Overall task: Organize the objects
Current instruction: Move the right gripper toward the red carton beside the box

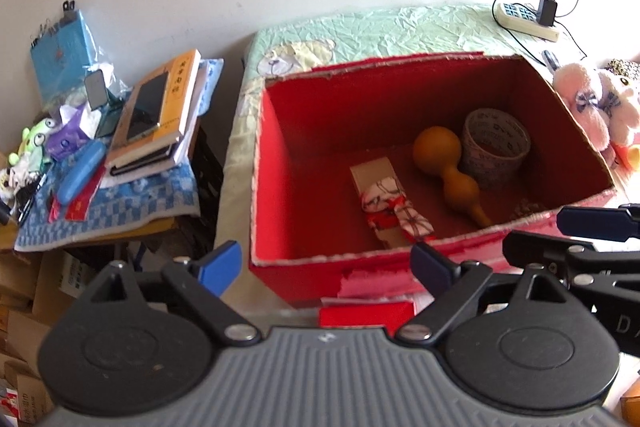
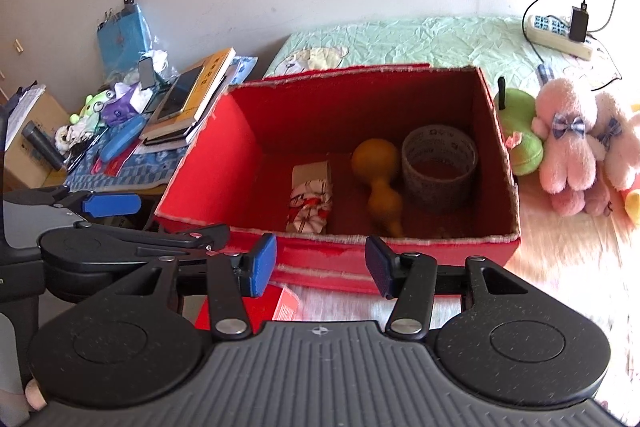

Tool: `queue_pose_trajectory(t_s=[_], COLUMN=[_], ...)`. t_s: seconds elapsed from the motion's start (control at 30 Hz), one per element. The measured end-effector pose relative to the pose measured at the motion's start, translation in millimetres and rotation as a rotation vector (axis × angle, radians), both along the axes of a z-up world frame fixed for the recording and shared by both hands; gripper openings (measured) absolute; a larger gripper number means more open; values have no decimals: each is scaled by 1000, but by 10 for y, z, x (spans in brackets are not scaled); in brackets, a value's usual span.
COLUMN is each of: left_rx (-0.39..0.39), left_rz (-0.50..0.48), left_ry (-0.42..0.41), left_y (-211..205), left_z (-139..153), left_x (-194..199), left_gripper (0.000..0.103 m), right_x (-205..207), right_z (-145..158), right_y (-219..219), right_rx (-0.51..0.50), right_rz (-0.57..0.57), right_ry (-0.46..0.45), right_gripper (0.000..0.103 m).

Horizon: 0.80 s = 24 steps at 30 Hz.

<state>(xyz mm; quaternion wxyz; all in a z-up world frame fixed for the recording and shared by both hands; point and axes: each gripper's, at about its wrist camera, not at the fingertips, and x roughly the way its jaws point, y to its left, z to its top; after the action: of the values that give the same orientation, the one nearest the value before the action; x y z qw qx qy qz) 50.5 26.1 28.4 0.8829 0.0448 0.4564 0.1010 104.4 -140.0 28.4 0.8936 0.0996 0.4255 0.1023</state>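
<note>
Hovering both grippers just short of the near wall of the red box (image 1: pixel 400 95) — neither is holding anything. Left gripper (image 1: pixel 326 269) has its fingers (image 1: pixel 224 267) spread wide with nothing between them; right gripper (image 2: pixel 320 265) has its fingers (image 2: pixel 262 265) apart too, somewhat narrower, gap empty.

Box sits on the bed (image 2: pixel 400 39), toward its left edge, open top facing up so things can be dropped in from above. Already inside, on the floor of the box:
- gourd (image 1: pixel 448 171) lying on its side, touching the tape roll
- tape roll (image 1: pixel 496 147) standing on its flat end in the far right corner of the box
- small packet with patterned cloth (image 1: pixel 390 207) lying flat near the middle, apart from the gourd

Looks like those three are sorted. Still outside: pink plush (image 2: pixel 568 139) and green plush (image 2: pixel 520 135) on the bed, right against the box's right wall — probably next candidates, soft and easy to pinch. Red card (image 2: pixel 280 303) lies on the bed just in front of the box, under the right gripper.

Side stand at the bed's left edge carries books (image 1: pixel 160 115), a phone on top, blue case (image 1: pixel 80 171) — cluttered, unclear if in scope.

Power strip (image 1: pixel 528 19) at the bed's far right corner — keep clear of its cable.
</note>
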Motion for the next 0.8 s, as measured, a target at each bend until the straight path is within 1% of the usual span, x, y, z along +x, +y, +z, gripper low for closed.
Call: queue_pose_trajectory(t_s=[0.1, 0.2, 0.27, 0.37, 0.5, 0.67, 0.8], left_rx=[14, 26, 9, -17, -12, -40, -47], left_rz=[5, 11, 22, 31, 46, 68, 68], left_ry=[13, 35, 56, 98, 131, 168, 200], left_y=[-42, -63, -41, -21, -18, 43, 48], left_z=[-56, -150, -229, -371, -488, -620, -743], left_x=[-68, -111, -128, -147, -178, -204, -234], left_gripper=[92, 92, 92, 93, 93, 94, 94], right_x=[-49, -59, -58, -55, -57, -49, -30], right_z=[-75, -190, -258, -331, -402, -519, -581], right_y=[-2, 1, -7, 8, 41, 70, 78], right_rx=[9, 34, 55, 61, 61, 64, 74], right_rz=[-1, -8, -16, -21, -12, -2, 1], right_ry=[26, 77, 111, 146, 182, 232, 255], right_gripper=[53, 53, 53, 53, 53, 54, 54])
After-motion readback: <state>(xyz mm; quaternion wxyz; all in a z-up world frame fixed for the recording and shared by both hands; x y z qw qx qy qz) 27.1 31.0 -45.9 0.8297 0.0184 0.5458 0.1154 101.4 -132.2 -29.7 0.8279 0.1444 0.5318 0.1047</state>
